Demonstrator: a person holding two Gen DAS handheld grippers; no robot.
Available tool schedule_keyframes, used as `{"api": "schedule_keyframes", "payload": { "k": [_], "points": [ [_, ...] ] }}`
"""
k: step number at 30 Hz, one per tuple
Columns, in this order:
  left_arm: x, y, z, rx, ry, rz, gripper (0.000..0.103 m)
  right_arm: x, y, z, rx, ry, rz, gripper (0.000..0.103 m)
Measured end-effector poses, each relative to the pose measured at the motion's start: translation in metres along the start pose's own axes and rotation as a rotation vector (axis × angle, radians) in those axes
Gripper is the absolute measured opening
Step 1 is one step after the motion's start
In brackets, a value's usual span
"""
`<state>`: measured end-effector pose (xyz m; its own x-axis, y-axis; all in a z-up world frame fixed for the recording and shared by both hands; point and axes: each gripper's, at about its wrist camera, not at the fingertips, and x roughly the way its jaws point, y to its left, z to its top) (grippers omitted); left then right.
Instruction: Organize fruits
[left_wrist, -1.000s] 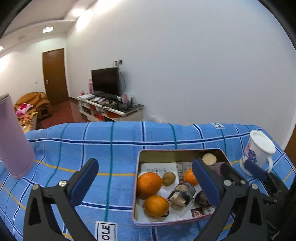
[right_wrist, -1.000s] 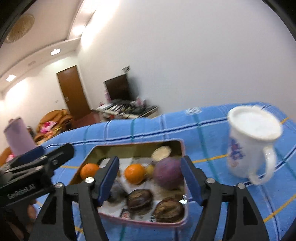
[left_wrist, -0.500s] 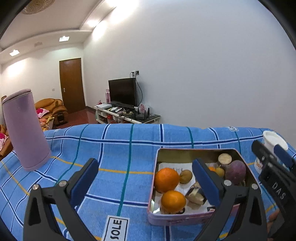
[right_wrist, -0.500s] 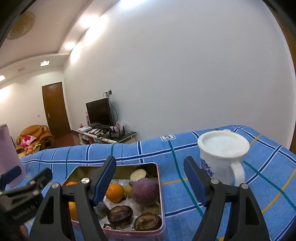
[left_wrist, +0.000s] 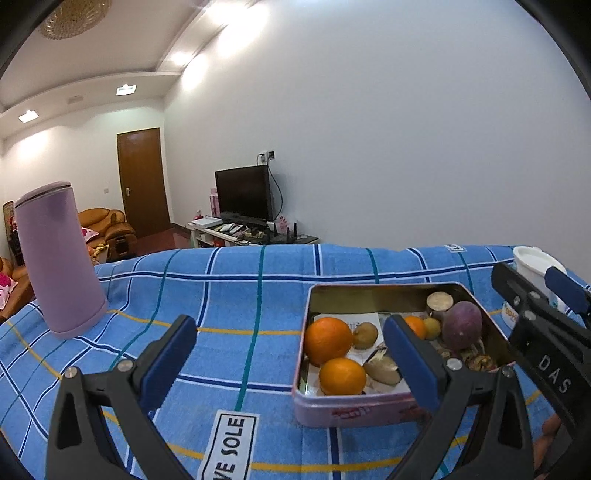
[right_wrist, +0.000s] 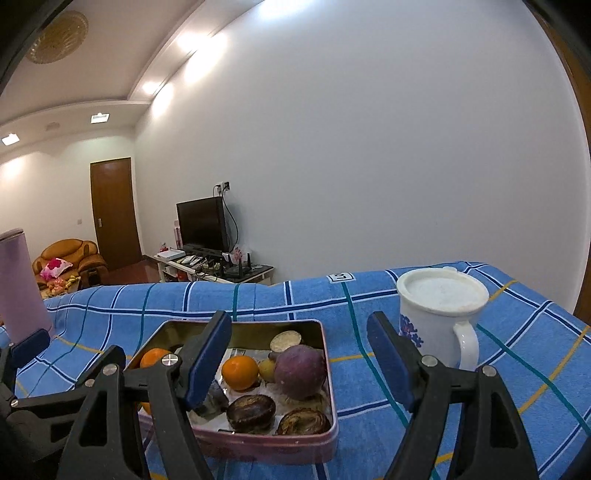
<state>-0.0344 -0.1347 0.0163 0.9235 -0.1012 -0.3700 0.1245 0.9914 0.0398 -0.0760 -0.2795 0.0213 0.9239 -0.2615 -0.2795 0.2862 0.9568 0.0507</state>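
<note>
The shallow pink rectangular metal tin (left_wrist: 354, 408) of fruit sat at lower right of my left wrist view, its long axis running away from me toward the wall. A second earlier it lay lower in frame. Inside were two bright oranges (left_wrist: 328, 340), a dull purple round fruit (right_wrist: 300, 371) and dark halved pieces. My left gripper (left_wrist: 288, 354) and right gripper (right_wrist: 297, 352) hung open, empty.
</note>
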Motion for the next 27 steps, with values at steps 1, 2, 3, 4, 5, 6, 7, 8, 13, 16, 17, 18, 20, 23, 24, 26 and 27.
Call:
{"api": "schedule_keyframes", "payload": {
  "k": [1,2,3,4,5,6,7,8,13,16,17,18,20,23,24,26,27],
  "points": [
    [-0.003,0.001,-0.001,-0.004,-0.004,-0.002,0.103,-0.004,0.001,-0.001,-0.002,-0.004,-0.002,0.077],
    [-0.004,0.002,-0.001,-0.007,-0.005,-0.003,0.103,-0.007,0.001,-0.001,-0.004,-0.007,-0.001,0.077],
    [-0.007,0.003,-0.002,-0.011,-0.005,-0.004,0.103,-0.01,0.0,-0.002,-0.004,-0.009,0.0,0.077],
    [-0.008,0.004,-0.003,-0.013,-0.006,-0.006,0.103,-0.014,0.0,-0.003,-0.003,-0.01,0.001,0.077],
    [-0.01,0.005,-0.003,-0.013,-0.009,-0.009,0.103,-0.016,-0.002,-0.003,-0.002,-0.012,0.001,0.077],
    [-0.012,0.005,-0.004,-0.012,-0.013,-0.011,0.103,-0.018,-0.003,-0.004,0.0,-0.014,0.001,0.077],
    [-0.015,0.005,-0.004,-0.009,-0.018,-0.012,0.103,-0.022,-0.004,-0.005,0.002,-0.019,0.0,0.077],
    [-0.016,0.005,-0.005,-0.005,-0.023,-0.012,0.103,-0.025,-0.005,-0.005,0.005,-0.027,-0.001,0.077],
    [-0.023,0.003,-0.006,0.004,-0.032,-0.02,0.103,-0.032,-0.008,-0.005,0.008,-0.047,-0.012,0.077],
    [-0.024,0.006,-0.006,-0.008,-0.031,-0.017,0.103,-0.031,-0.008,-0.006,0.006,-0.044,-0.015,0.077],
    [-0.023,0.008,-0.006,-0.012,-0.03,-0.015,0.103,-0.03,-0.008,-0.006,0.005,-0.043,-0.015,0.077],
    [-0.023,0.008,-0.006,-0.014,-0.03,-0.014,0.103,-0.03,-0.008,-0.006,0.005,-0.043,-0.016,0.077],
    [-0.023,0.008,-0.006,-0.012,-0.03,-0.014,0.103,-0.03,-0.007,-0.006,0.004,-0.043,-0.016,0.077],
    [-0.025,0.009,-0.006,-0.009,-0.033,-0.012,0.103,-0.03,-0.007,-0.006,-0.001,-0.044,-0.016,0.077],
    [-0.025,0.009,-0.007,-0.007,-0.034,-0.011,0.103,-0.03,-0.007,-0.006,-0.002,-0.044,-0.017,0.077],
    [-0.026,0.009,-0.007,-0.005,-0.034,-0.009,0.103,-0.031,-0.007,-0.006,-0.004,-0.046,-0.017,0.077],
    [-0.026,0.009,-0.007,-0.003,-0.034,-0.009,0.103,-0.031,-0.007,-0.006,-0.004,-0.047,-0.017,0.077]
  ]
}}
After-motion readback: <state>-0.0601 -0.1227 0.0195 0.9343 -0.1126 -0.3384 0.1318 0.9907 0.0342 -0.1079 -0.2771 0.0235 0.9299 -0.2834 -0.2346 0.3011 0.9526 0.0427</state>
